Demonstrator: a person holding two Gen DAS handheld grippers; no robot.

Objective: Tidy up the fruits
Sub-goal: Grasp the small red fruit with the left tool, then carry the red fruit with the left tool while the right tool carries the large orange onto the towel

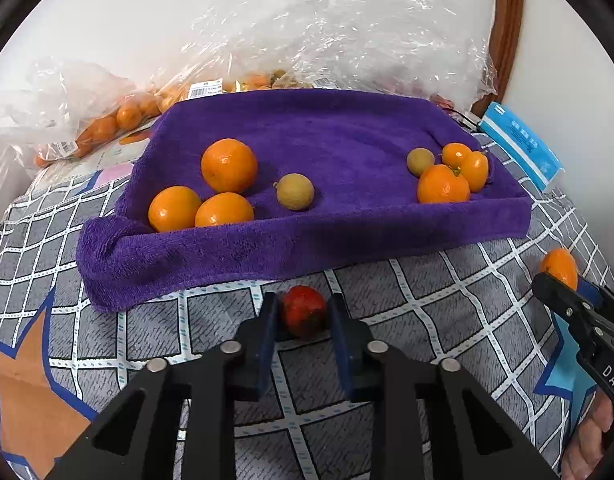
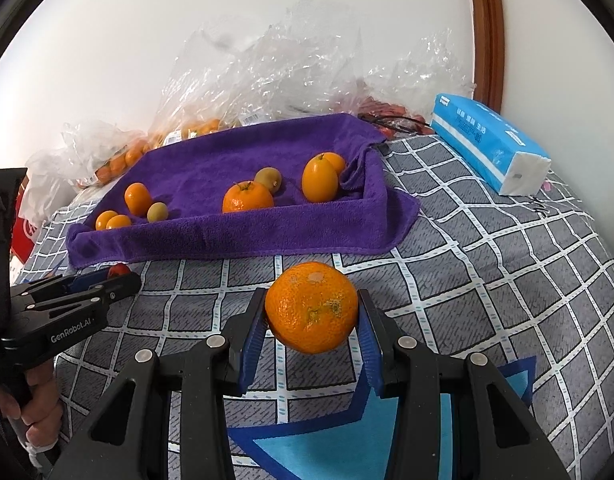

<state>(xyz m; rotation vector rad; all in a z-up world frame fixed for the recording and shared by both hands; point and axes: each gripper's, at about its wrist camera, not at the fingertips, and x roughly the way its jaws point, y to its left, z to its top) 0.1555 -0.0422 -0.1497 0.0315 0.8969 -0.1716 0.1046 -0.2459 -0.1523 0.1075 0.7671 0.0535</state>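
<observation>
A purple towel-lined tray point(image 1: 347, 236) point(image 2: 243, 236) lies on a checked bedspread and holds several oranges and two brownish round fruits point(image 1: 295, 191). My left gripper point(image 1: 303, 312) is shut on a small red fruit point(image 1: 304, 311) just in front of the tray's near edge. My right gripper point(image 2: 311, 312) is shut on a large orange point(image 2: 311, 307) in front of the tray; that orange also shows at the right edge of the left wrist view point(image 1: 559, 267).
Crinkled clear plastic bags point(image 1: 307, 40) with more oranges point(image 1: 107, 124) lie behind the tray against the wall. A blue tissue pack point(image 2: 491, 144) lies right of the tray. A red box point(image 2: 25, 236) sits at the far left. A wooden frame point(image 2: 485, 32) stands behind.
</observation>
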